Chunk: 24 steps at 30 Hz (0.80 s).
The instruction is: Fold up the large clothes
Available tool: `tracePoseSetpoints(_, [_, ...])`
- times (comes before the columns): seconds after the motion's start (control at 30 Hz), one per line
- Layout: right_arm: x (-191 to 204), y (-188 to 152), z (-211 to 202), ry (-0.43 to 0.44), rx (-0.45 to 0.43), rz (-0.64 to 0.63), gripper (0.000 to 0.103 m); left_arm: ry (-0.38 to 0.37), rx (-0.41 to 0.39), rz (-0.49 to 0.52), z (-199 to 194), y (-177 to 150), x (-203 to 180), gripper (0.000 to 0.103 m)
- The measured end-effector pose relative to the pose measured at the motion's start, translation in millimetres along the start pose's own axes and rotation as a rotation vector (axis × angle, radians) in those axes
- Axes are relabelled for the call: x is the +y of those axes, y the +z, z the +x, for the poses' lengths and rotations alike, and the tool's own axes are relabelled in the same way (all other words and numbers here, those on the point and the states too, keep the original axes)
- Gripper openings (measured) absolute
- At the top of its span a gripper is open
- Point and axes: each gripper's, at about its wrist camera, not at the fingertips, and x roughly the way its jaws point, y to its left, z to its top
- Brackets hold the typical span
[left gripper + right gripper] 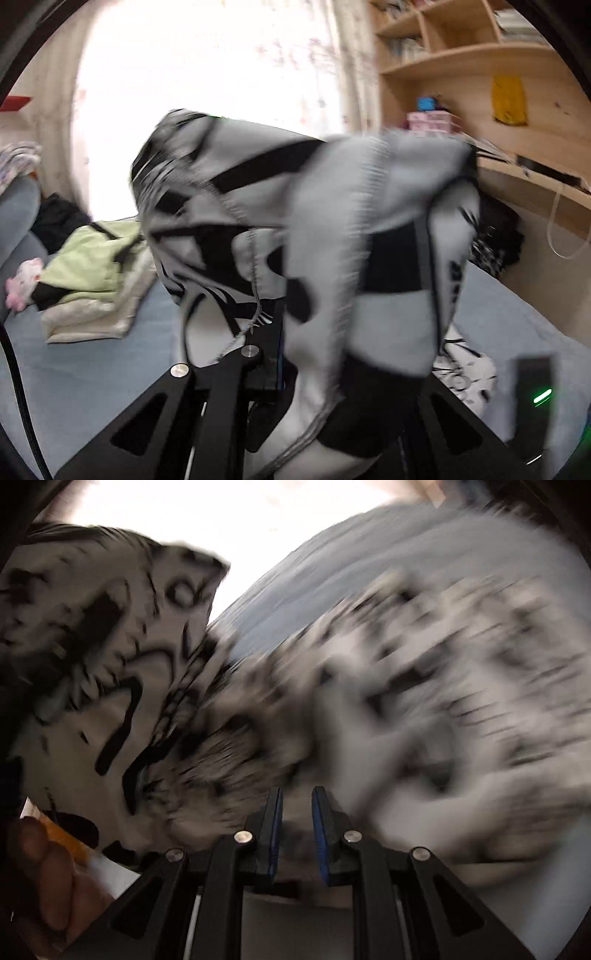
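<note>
A white and grey garment with black print (332, 206) hangs bunched in the air over my left gripper (306, 332). The cloth covers that gripper's fingers almost fully, and its jaws stand shut on the fabric. In the right wrist view the same garment (92, 646) fills the picture, much of it blurred. My right gripper (297, 794) has its blue pads (275, 834) close together with a fold of the garment between them. Part of the garment trails onto the blue bed sheet (314, 583).
The blue bed (110, 369) carries a green and cream clothes pile (92, 266), a pink plush (22, 284) and dark clothes (498, 236). Wooden shelves (461, 55) and a desk (535, 177) stand to the right, a bright curtained window (203, 74) behind. A hand (48, 871) shows at lower left.
</note>
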Motion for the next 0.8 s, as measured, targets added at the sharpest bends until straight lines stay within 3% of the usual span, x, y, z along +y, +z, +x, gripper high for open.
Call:
tracePoseSetpoints(0.1, [-44, 9, -56, -0.178, -0.133, 0.045, 0.016, -0.059, 0.019, 0.041, 19, -4, -40, 0.009])
tracePoseSetpoints(0.2, [-86, 8, -99, -0.297, -0.220, 0.132, 0.016, -0.112, 0.059, 0.137, 43, -22, -94, 0.009])
tracePoseSetpoints(0.27, [-110, 2, -117, -0.311, -0.241, 0.195, 0.016, -0.134, 0.128, 0.230, 59, -47, -133, 0.009])
tracePoseSetpoints(0.37, [-134, -11, -131, -0.334, -0.231, 0.257, 0.016, -0.086, 0.241, 0.360, 90, -90, -164, 0.010])
tracePoseSetpoints(0.47, [-142, -17, -131, -0.319, -0.212, 0.285, 0.016, -0.062, 0.229, 0.388, 91, -102, -170, 0.012])
tracePoseSetpoints(0.57, [-143, -20, -135, -0.313, -0.211, 0.285, 0.016, -0.111, 0.254, 0.353, 86, -93, -168, 0.026])
tracePoseSetpoints(0.63, [-146, -21, -135, -0.297, -0.210, 0.300, 0.016, -0.135, 0.285, 0.337, 83, -88, -162, 0.050])
tracePoseSetpoints(0.7, [-148, -17, -131, -0.300, -0.204, 0.314, 0.027, -0.158, 0.310, 0.303, 72, -83, -155, 0.072])
tracePoseSetpoints(0.73, [-148, -17, -132, -0.300, -0.205, 0.317, 0.031, -0.167, 0.317, 0.284, 66, -75, -147, 0.076])
tracePoseSetpoints(0.8, [-146, -12, -133, -0.287, -0.222, 0.316, 0.044, -0.212, 0.352, 0.237, 55, -70, -137, 0.077])
